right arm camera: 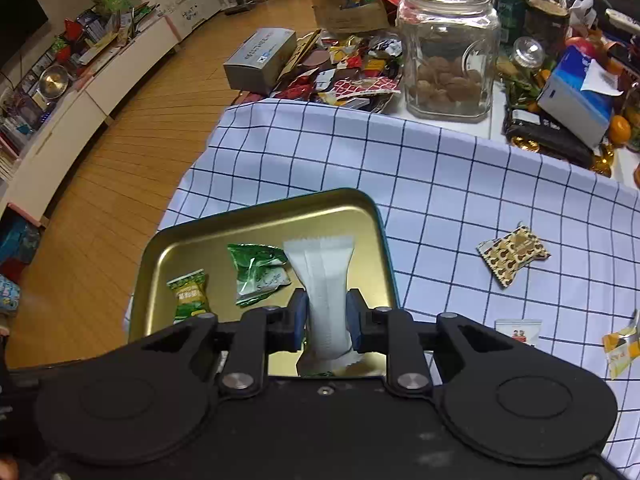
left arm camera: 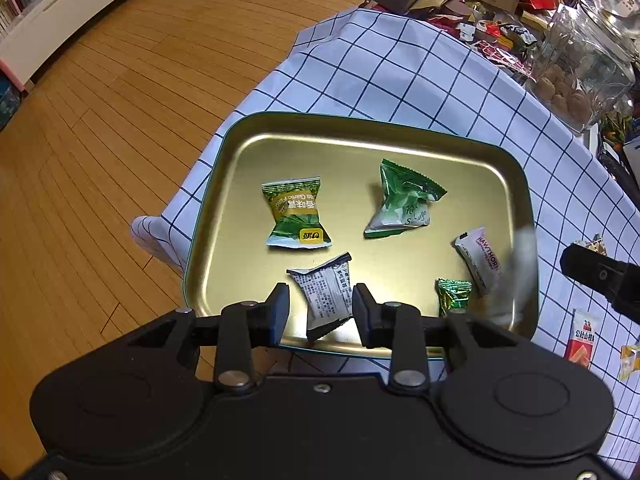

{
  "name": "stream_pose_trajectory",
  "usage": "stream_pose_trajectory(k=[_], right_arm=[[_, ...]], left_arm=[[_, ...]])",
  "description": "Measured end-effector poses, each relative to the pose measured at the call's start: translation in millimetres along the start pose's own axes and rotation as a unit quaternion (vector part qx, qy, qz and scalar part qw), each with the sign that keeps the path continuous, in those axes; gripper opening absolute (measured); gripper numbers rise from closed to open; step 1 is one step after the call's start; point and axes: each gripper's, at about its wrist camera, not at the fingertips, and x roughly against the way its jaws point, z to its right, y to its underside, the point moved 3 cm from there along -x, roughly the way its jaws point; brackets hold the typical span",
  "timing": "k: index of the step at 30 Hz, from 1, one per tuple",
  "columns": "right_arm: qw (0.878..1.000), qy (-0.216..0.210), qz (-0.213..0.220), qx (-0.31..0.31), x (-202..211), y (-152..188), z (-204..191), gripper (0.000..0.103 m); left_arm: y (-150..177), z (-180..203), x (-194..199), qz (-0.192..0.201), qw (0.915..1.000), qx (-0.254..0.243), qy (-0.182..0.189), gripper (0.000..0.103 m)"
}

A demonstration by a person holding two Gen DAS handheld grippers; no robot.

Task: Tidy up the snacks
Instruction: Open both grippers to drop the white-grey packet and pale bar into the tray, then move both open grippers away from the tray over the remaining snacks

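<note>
A gold tray (left arm camera: 360,120) with a teal rim sits on the checked cloth (left arm camera: 420,80). Several packets lie in it: a green-and-yellow one (left arm camera: 296,216), a green-and-white one (left arm camera: 404,200), a white hawthorn one (left arm camera: 480,260), a small green candy (left arm camera: 454,296) and a grey printed one (left arm camera: 326,296). My left gripper (left arm camera: 320,308) hangs open over the grey packet, its fingers on either side and apart from it. My right gripper (right arm camera: 326,316) is over the tray (right arm camera: 256,210), its blue pads against a long white packet (right arm camera: 320,272). In the left wrist view that packet is a pale blur (left arm camera: 518,272).
Loose packets lie on the cloth to the right: a brown patterned one (right arm camera: 514,254), a yellow one (right arm camera: 622,346) and a red-and-white one (left arm camera: 582,338). A glass jar (right arm camera: 448,60), a grey box (right arm camera: 260,60) and a snack pile (right arm camera: 352,72) crowd the far side. The table edge drops to wooden floor at left.
</note>
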Motion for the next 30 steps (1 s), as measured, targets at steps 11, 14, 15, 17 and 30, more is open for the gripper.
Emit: stream_pose_trajectory(k=[11, 14, 15, 17, 30], right_arm=[[1.000, 0.025, -0.015, -0.011, -4, 0, 11, 0.030], [0.999, 0.040, -0.016, -0.006, -5, 1, 14, 0.031], [0.999, 0.045, -0.017, -0.004, -5, 1, 15, 0.031], [0.998, 0.052, -0.018, -0.003, -5, 2, 18, 0.034], [0.993, 0.115, -0.025, -0.021, 16, 8, 81, 0.035]], left_arm=[[2, 10, 4, 0.005, 0.9999, -0.011, 0.005, 0.043], [2, 15, 6, 0.005, 0.9999, -0.013, 0.007, 0.043], [2, 16, 7, 0.006, 0.9998, -0.015, 0.007, 0.043], [2, 21, 9, 0.009, 0.9998, -0.019, 0.007, 0.043], [14, 73, 26, 0.046, 0.9958, -0.076, 0.023, 0.043]])
